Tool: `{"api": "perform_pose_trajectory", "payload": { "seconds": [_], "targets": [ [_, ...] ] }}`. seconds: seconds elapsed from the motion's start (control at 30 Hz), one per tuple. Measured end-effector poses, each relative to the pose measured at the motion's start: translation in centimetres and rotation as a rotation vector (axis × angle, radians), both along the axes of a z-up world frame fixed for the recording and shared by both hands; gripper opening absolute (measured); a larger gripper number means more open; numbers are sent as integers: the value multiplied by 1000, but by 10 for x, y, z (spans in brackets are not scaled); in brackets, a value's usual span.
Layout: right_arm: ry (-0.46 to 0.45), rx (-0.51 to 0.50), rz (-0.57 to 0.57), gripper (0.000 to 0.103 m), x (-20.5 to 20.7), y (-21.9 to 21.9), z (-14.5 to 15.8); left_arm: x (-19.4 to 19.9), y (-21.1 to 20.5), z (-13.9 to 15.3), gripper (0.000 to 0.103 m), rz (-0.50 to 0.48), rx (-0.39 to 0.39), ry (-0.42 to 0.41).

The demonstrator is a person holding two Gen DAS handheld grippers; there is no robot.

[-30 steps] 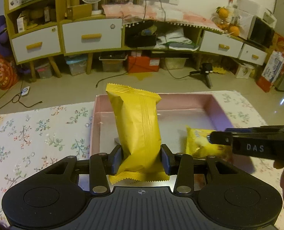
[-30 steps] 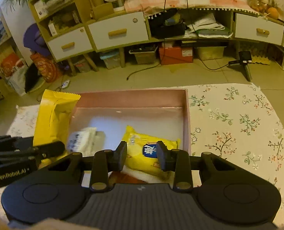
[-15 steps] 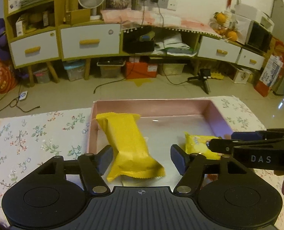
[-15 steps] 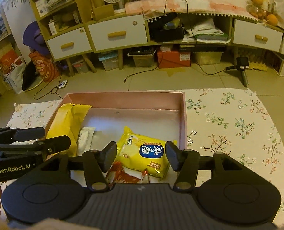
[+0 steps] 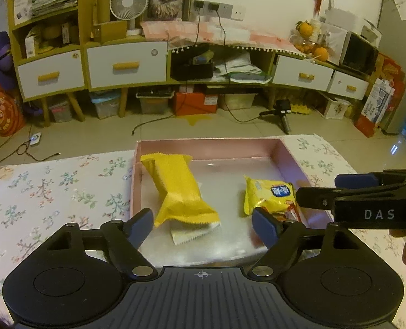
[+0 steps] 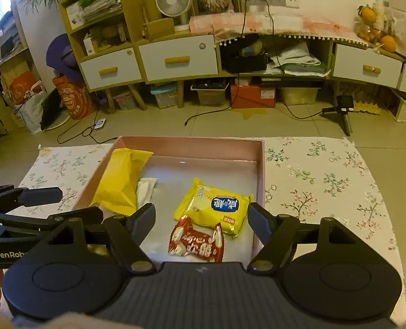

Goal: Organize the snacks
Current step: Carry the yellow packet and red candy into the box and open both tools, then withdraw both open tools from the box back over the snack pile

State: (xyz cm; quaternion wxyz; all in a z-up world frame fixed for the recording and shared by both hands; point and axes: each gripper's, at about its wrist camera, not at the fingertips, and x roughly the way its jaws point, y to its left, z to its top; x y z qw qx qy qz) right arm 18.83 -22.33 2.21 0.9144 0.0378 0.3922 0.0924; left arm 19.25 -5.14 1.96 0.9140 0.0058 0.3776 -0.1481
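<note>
A pink box (image 5: pixel 208 145) (image 6: pixel 259 181) sits on the flowered cloth. In it lie a plain yellow packet (image 5: pixel 178 189) (image 6: pixel 120 183) at the left, over a white packet (image 5: pixel 192 233) (image 6: pixel 145 190). A yellow packet with a blue label (image 5: pixel 268 196) (image 6: pixel 216 208) and a red packet (image 6: pixel 196 242) lie at the right. My left gripper (image 5: pixel 203 226) is open and empty, above the box's near edge. My right gripper (image 6: pixel 201 223) is open and empty over the red packet; it shows from the side in the left wrist view (image 5: pixel 340 192).
The flowered cloth (image 5: pixel 52 192) (image 6: pixel 326 181) spreads left and right of the box. Beyond it is tiled floor with cables, a small tripod (image 6: pixel 343 112), and a long cabinet (image 5: pixel 126 65) with drawers, boxes and a fan.
My left gripper opened and let the plain yellow packet fall flat into the box. My right gripper opened wider. Both pulled back and up from the box.
</note>
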Motion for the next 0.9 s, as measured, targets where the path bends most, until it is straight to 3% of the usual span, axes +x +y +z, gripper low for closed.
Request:
{"api": "perform_pose_trajectory", "payload": {
  "seconds": [0.27, 0.9],
  "targets": [
    [-10, 2, -3, 81, -25, 0, 8, -31, 8, 3, 91, 3, -3, 18],
    [-2, -43, 63, 91, -81, 24, 9, -106, 37, 1, 95, 7, 24, 59]
  ]
}}
